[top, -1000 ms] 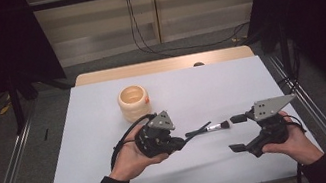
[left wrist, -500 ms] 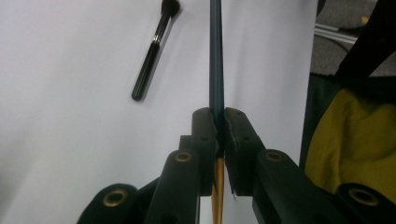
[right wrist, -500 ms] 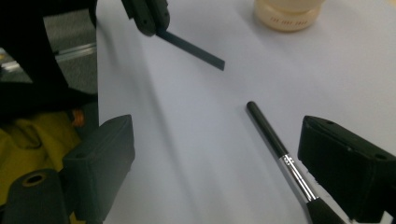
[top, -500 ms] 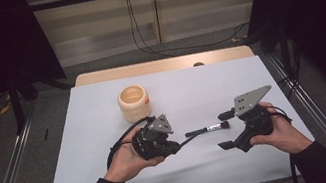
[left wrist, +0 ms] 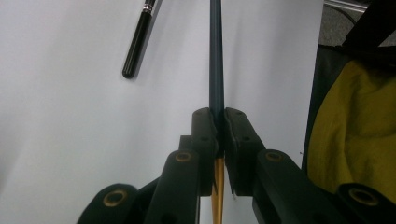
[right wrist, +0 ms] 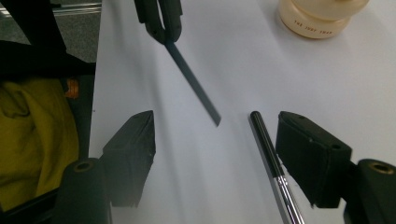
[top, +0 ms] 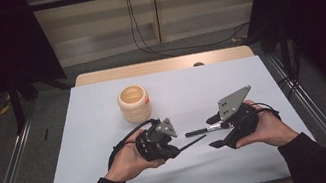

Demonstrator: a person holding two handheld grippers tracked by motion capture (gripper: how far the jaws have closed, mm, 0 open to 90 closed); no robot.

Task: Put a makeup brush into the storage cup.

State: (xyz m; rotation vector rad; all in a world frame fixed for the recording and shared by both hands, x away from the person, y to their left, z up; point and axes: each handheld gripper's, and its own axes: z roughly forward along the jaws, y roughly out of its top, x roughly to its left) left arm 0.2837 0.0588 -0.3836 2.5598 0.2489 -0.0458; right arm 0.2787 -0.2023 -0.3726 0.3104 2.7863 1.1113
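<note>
My left gripper (top: 174,149) (left wrist: 219,121) is shut on a thin dark blue rod (top: 193,142) (left wrist: 215,56) with a gold lower end. The rod points right across the white table (top: 211,88). Its tip (right wrist: 194,84) reaches toward my right gripper (top: 215,131) (right wrist: 219,140). That gripper stands open, low over the table. A black pen with a silver band (top: 201,130) (right wrist: 268,149) (left wrist: 137,42) lies between its jaws, close to one jaw and not clamped. A cream ribbed cup (top: 134,103) (right wrist: 322,16) stands upright behind the left gripper.
The table's front edge runs just behind both hands, with a yellow garment (left wrist: 355,140) (right wrist: 37,135) beyond it. Metal rails (top: 7,169) flank the table. Cables (top: 140,29) hang at the back wall.
The right gripper has moved left toward the left gripper and tilted, bringing its open jaws around the pen. The left gripper with its rod shifted slightly.
</note>
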